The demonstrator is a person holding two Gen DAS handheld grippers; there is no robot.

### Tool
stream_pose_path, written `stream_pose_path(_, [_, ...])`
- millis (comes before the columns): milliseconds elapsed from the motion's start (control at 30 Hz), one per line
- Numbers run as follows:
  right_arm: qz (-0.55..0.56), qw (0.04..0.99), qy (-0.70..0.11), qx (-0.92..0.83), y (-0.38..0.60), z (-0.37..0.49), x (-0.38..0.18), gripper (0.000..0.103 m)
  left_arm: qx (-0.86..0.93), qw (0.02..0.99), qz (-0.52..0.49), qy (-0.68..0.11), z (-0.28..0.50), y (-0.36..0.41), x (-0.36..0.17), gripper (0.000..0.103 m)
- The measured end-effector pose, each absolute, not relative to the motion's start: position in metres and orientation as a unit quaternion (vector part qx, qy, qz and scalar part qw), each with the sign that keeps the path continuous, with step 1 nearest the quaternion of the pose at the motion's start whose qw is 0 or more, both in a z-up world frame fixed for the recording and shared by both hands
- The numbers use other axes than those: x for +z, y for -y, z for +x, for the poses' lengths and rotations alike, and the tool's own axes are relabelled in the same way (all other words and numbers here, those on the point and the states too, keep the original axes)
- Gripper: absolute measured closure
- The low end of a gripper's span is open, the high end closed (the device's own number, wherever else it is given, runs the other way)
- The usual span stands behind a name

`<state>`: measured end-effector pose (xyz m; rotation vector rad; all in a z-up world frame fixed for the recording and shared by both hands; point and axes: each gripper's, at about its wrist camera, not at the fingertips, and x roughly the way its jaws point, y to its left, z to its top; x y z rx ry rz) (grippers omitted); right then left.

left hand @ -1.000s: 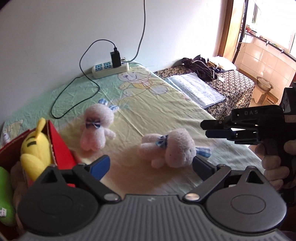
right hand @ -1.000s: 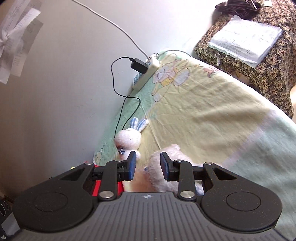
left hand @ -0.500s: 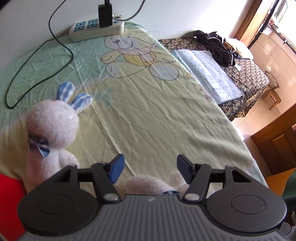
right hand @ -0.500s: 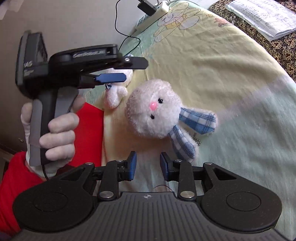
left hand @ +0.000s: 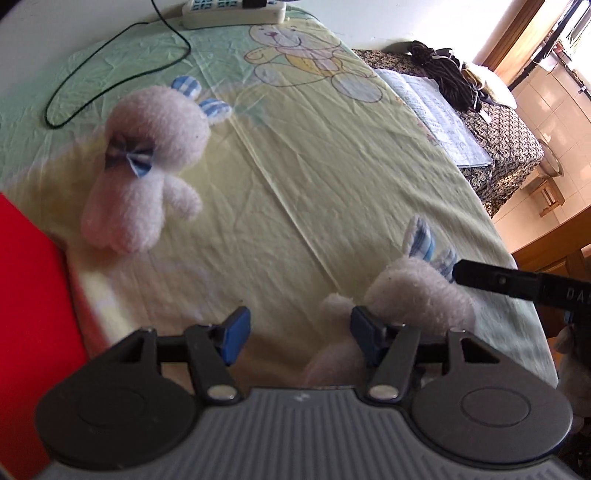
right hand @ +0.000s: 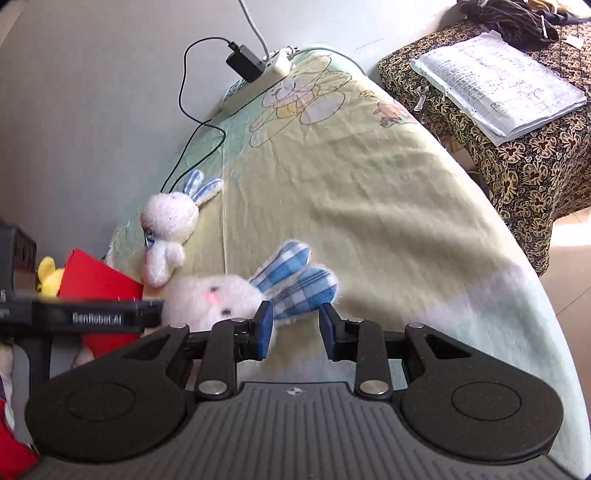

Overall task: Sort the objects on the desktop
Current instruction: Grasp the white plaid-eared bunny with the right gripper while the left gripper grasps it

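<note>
A plain grey-white wall (right hand: 92, 92) is rising at 10 o'clock behind the table. At 2 o'clock, a side table under a dark floral cloth (right hand: 517, 155) is standing, while daylight is flooding a tiled wall (left hand: 554, 99) beyond a wooden doorframe (left hand: 517, 29).

Fuzzy plush rabbit (left hand: 417, 291), creased matt cotton sheet (left hand: 332, 192), glossy red box (right hand: 99, 280).

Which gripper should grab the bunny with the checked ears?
Probably the right gripper: its open jaws sit at the near bunny's checked ears. The left gripper is open too, but that bunny lies off to its right side.
</note>
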<state>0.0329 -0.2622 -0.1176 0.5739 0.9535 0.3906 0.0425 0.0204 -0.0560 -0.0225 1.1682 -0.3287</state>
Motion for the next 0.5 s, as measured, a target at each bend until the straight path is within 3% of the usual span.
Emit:
stream_pose_path(100, [0.323, 0.807, -0.456, 0.194, 0.274, 0.045, -0.120, 0.069, -0.158, 0.826, -0.034, -0.540, 0.028, -0.028, -0.044, 0.038])
stream_pose_path(167, [0.345, 0.793, -0.459, 0.203, 0.276, 0.046, -0.120, 0.062, -0.183, 0.824, -0.057, -0.533, 0.020, -0.032, -0.035, 0.034])
stream_pose_path(233, [0.363, 0.780, -0.465, 0.208, 0.278, 0.039, -0.121, 0.057, -0.205, 0.830, -0.044, -0.517, 0.008, -0.027, -0.025, 0.022])
stream_pose_path(267, [0.371, 0.773, -0.469, 0.213, 0.279, 0.036, -0.123, 0.055, -0.208, 0.834, -0.030, -0.509, 0.004, -0.024, -0.023, 0.020])
stream_pose_path(500, [0.446, 0.719, -0.474, 0.243, 0.283, 0.013, -0.135, 0.045, -0.226, 0.833, 0.031, -0.504, 0.016, 0.005, -0.039, 0.019])
